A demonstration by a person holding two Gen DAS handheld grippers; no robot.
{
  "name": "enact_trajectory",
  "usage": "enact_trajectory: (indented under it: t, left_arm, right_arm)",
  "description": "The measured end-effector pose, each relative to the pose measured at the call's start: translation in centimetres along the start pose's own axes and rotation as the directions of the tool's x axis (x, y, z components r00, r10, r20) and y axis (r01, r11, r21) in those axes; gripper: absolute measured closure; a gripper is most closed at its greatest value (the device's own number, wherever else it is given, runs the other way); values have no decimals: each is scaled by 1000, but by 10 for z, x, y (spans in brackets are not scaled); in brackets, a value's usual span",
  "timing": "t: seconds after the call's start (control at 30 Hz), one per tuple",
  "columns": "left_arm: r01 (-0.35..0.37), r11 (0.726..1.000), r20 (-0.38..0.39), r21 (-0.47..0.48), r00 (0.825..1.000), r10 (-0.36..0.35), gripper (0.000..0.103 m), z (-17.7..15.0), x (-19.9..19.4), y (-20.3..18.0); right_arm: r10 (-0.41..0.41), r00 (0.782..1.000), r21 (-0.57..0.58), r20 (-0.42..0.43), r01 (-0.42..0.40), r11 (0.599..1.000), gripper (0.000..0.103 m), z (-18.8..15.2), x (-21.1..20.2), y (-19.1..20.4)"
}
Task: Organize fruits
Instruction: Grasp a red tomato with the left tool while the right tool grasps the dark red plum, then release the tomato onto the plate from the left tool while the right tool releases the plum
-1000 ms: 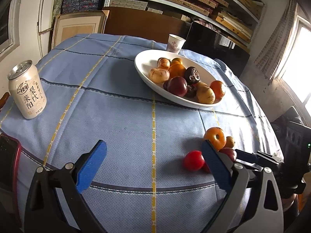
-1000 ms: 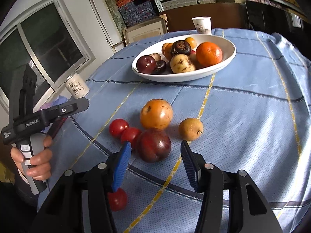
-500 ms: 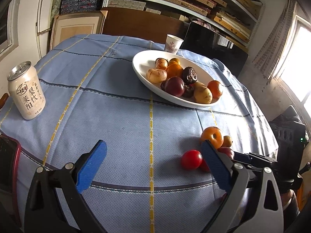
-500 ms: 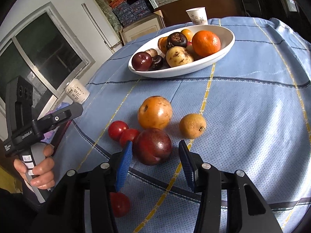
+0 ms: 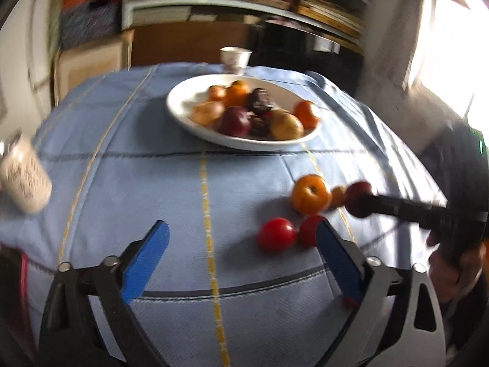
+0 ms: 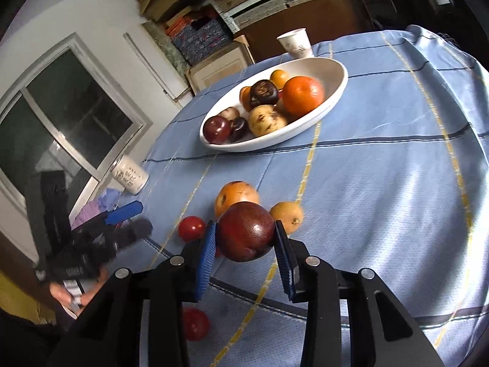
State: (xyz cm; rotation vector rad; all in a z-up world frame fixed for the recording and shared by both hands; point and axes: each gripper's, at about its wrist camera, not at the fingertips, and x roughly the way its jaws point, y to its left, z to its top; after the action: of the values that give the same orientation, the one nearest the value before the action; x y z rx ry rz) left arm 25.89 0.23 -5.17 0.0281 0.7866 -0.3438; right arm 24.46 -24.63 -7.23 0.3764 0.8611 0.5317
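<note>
My right gripper is shut on a dark red plum and holds it just above the blue cloth; the plum also shows in the left wrist view. Behind it lie an orange persimmon and a small tan fruit. Red tomatoes lie to the left, one near the table edge. The white bowl holds several fruits farther back. My left gripper is open and empty, near two tomatoes.
A drink can stands at the table's left edge. A paper cup stands behind the bowl. Shelves with boxes line the back wall. A window is at the left in the right wrist view.
My right gripper has shut on the dark red plum and lifted it off the cloth. My left gripper has swung, its view is blurred, and it sits closer to the tomatoes.
</note>
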Motion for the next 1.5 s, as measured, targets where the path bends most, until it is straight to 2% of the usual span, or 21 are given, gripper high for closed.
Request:
enact_trajectory:
  t: [0.03,0.1,0.13,0.3,0.4,0.47,0.67,0.8,0.83,1.03,1.23,1.37,1.5]
  left_arm:
    - [-4,999,-5,39,1000,4,29,-2,3,-8]
    - [15,998,-32,58,999,-13,43,-4,9,-14]
    - [25,998,-48,60,999,-22,46,-5,13,-16]
    - [61,997,-78,39,995,-57,48,-4,24,-16]
    - [78,997,-110,9,991,-76,56,-2,33,-13]
    - [85,996,-127,-4,988,-85,57,-2,38,-12]
    - [80,997,-133,1,988,-79,58,-2,42,-15]
    - [95,995,-151,7,984,-93,71,-1,46,-18]
    - [90,996,-150,13,985,-87,71,-1,45,-19]
    - [82,997,-139,-1,987,-81,71,-2,41,-16]
    - [65,998,-75,-24,995,-66,71,5,23,-7]
    - [78,997,-40,-24,996,-79,71,26,10,2]
    - [14,1000,29,0,999,-14,71,63,3,11]
  right_arm:
    - [0,1000,-1,-1,0,1000,65,0,0,0]
    - [-2,1000,-8,-1,2,1000,65,-1,-1,2]
    - [-1,1000,-14,-1,1,1000,65,-1,-1,4]
    - [-3,1000,-24,7,4,1000,65,-1,-5,4]
    - [-3,1000,-9,2,3,1000,65,-1,-5,1]
    - [-3,1000,-4,0,3,1000,65,0,-5,0]
    - [-4,1000,-16,2,4,1000,65,-1,-6,3]
    - [-9,1000,-16,7,9,1000,65,-1,-6,2]
    - [-12,1000,-17,8,12,1000,65,-1,-7,2]
    - [-41,999,-33,21,41,999,65,-2,-7,3]
    - [-52,998,-59,42,54,997,65,1,-9,7]
    - [-37,998,-77,55,42,996,65,18,-12,11]
    - [-68,992,-131,107,82,988,65,45,-13,22]
